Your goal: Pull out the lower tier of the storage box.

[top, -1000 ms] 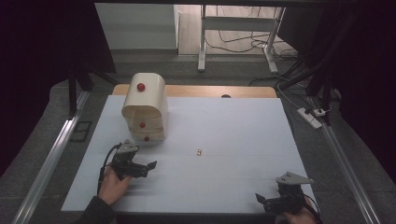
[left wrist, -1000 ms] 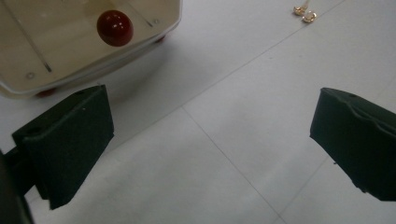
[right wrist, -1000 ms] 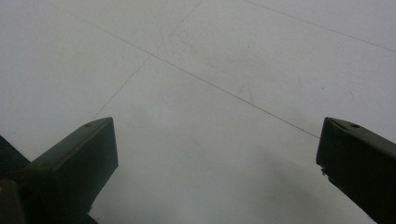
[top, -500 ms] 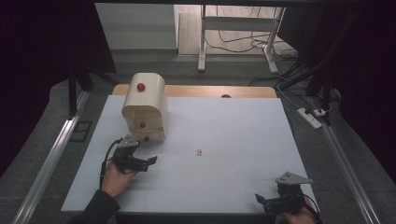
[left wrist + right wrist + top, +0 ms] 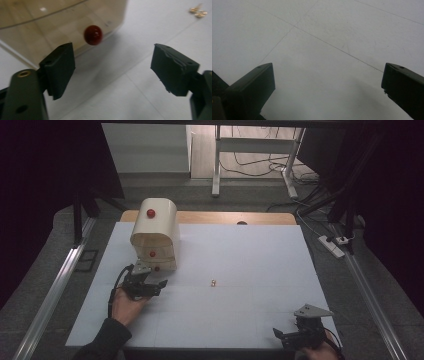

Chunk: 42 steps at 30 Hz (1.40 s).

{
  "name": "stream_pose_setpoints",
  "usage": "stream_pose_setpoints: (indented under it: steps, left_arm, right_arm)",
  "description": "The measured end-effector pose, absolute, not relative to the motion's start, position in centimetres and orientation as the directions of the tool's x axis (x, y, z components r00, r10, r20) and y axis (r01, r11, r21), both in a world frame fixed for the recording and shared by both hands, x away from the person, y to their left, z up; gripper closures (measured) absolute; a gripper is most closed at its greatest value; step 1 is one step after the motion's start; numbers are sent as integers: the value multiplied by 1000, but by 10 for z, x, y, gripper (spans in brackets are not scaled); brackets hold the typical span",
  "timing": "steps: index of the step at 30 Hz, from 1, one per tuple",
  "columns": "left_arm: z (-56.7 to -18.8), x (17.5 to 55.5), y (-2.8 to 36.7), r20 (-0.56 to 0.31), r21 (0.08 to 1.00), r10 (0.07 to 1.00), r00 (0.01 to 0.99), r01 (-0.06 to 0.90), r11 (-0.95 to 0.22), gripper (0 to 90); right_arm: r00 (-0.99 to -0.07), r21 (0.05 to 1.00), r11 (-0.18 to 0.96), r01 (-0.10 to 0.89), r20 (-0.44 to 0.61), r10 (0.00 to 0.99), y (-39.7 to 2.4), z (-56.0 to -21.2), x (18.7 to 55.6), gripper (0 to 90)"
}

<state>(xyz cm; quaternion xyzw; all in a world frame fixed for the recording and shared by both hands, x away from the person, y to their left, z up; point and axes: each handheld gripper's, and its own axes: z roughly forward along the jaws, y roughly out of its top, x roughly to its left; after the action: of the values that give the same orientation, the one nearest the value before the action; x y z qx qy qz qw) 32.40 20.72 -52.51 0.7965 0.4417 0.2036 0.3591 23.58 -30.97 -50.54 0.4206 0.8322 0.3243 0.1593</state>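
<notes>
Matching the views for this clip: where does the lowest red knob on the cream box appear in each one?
High view: the lowest red knob sits at the cream box's bottom front edge, just above the left hand-held gripper.
Left gripper view: the knob is upper centre.
Right gripper view: not in it.
Shared landmark: the small gold pieces.

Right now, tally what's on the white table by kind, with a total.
Cream wooden box: 1
Red knobs on the box: 3, top, middle, bottom
Small gold pieces: 2, lying side by side, seen clearest in the left gripper view
Handheld grippers: 2, left gripper and right gripper, both with jaws apart and nothing between them
Total: 8
</notes>
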Motion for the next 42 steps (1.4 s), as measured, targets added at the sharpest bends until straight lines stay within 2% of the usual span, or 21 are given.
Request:
stream_pose_setpoints:
  steps: [2, 10, 16, 23, 37, 38, 39, 42]
  left_arm:
    - [-524, 324, 206, 32, 750, 857, 514, 554, -361, 275]
    - [-519, 324, 206, 18, 765, 881, 473, 560, -316, 533]
    - [-518, 324, 202, 38, 760, 903, 429, 574, -305, 633]
    - [-518, 325, 197, 65, 753, 913, 403, 581, -311, 720]
    - [-514, 323, 201, 16, 742, 921, 390, 613, -272, 736]
    - [-513, 321, 202, 11, 752, 919, 393, 603, -267, 750]
    - [-510, 317, 204, 13, 771, 920, 391, 582, -258, 888]
    - [-509, 315, 207, 13, 770, 925, 381, 586, -252, 890]
  right_arm:
    - [-596, 673, 437, 597, 8, 803, -310, -505, 236, 0]
    - [-599, 669, 443, 597, 4, 801, -309, -506, 236, 0]
    - [-600, 668, 445, 597, 4, 800, -309, -506, 236, 0]
    - [-603, 665, 450, 597, 1, 798, -308, -506, 236, 0]
    - [-607, 664, 456, 592, -5, 795, -307, -506, 235, 0]
    - [-607, 664, 457, 592, -5, 795, -307, -506, 235, 0]
    - [-608, 664, 457, 591, -6, 794, -307, -506, 235, 0]
    - [-608, 663, 459, 591, -7, 794, -307, -506, 235, 0]
